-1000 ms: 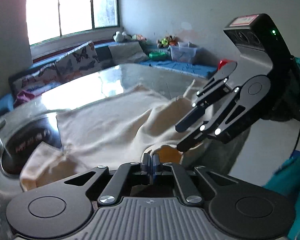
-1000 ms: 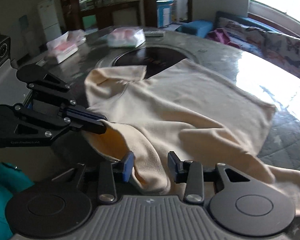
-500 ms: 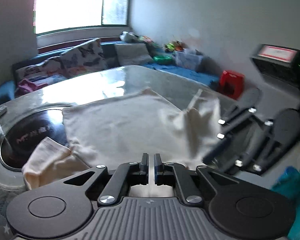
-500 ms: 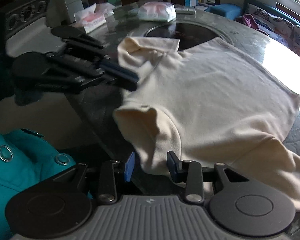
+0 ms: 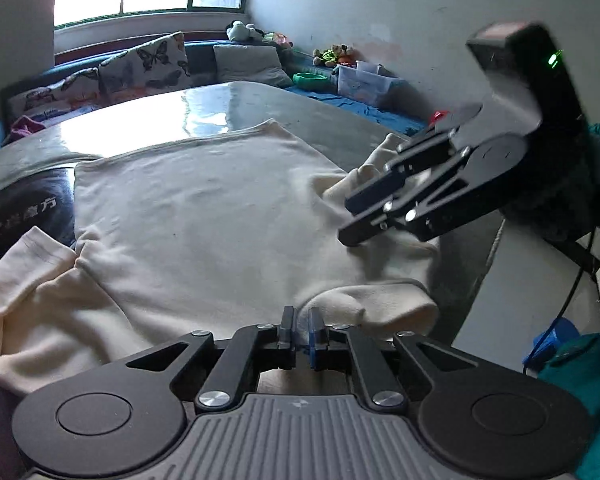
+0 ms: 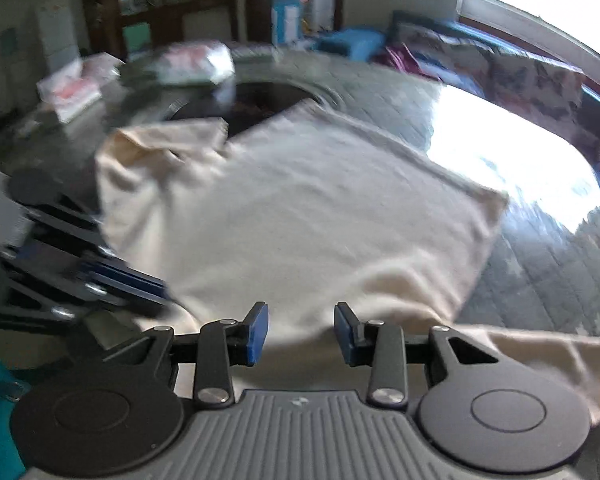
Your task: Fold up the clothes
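Cream shirt (image 5: pixel 204 216) hem was pinched by narrow left gripper (image 5: pixel 299 330) for folding; right gripper (image 6: pixel 301 330) was held wide, empty.

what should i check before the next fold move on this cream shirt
1. Shirt body lying flat on the table: ok, mostly spread.
2. Left gripper grip: nearly shut at the shirt's near edge; whether it pinches cloth, cannot tell.
3. Right gripper ready: ok, open, nothing between its fingers.
4. Near sleeve laid flat: not ok, bunched at the table edge.
5. Far sleeve laid flat: not ok, crumpled.
6. Right wrist view sharp: not ok, blurred.
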Demonstrator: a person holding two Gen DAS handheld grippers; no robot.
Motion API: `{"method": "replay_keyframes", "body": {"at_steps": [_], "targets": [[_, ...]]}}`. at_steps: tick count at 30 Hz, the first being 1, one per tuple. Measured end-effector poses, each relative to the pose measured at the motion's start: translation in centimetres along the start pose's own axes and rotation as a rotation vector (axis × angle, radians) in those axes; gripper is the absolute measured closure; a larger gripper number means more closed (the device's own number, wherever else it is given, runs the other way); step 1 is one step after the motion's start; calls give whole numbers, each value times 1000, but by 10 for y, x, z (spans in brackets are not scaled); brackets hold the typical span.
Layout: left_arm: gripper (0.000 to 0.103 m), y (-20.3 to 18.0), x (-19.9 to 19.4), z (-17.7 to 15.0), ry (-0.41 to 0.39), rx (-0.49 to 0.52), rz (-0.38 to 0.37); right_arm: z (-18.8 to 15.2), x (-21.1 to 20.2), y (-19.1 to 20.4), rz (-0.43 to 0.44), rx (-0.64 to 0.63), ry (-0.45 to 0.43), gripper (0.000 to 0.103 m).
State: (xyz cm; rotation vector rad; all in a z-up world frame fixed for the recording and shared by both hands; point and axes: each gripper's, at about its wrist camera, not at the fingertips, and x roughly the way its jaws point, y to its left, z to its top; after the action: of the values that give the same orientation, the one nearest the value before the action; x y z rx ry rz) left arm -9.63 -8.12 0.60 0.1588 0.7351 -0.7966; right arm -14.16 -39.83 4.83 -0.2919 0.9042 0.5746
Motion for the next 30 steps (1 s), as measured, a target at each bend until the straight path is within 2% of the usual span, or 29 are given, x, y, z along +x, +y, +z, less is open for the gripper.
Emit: {"method": "replay_keyframes", "body": {"at_steps": [2, 6, 9, 11, 16, 19, 25, 27, 30], "targets": [[96, 1, -4, 1, -3, -5, 6, -7, -2, -5, 7, 14, 17, 67], [96, 7, -8, 6, -18, -21, 16, -17, -23, -19, -3, 92, -27, 66], [96, 11, -3, 13, -25, -26, 16, -25, -32, -40, -59, 174, -57, 66], [96, 12, 2, 15, -22, -25, 15, -33, -34, -56, -128, 223, -62, 66], [95, 4, 15, 12, 7, -17, -12, -50, -30, -97, -255, 314, -49, 66], [92, 3, 14, 11, 6, -21, -18, -62, -33, -110, -295, 351, -32, 60], [92, 3, 17, 12, 10, -19, -28, -77, -42, -127, -346, 409, 7, 59], [91, 3, 18, 12, 11, -21, -30, -76, -48, -131, -366, 415, -16, 60], [91, 3, 18, 12, 12, -16, -28, -77, -53, -153, -430, 495, -56, 60]]}}
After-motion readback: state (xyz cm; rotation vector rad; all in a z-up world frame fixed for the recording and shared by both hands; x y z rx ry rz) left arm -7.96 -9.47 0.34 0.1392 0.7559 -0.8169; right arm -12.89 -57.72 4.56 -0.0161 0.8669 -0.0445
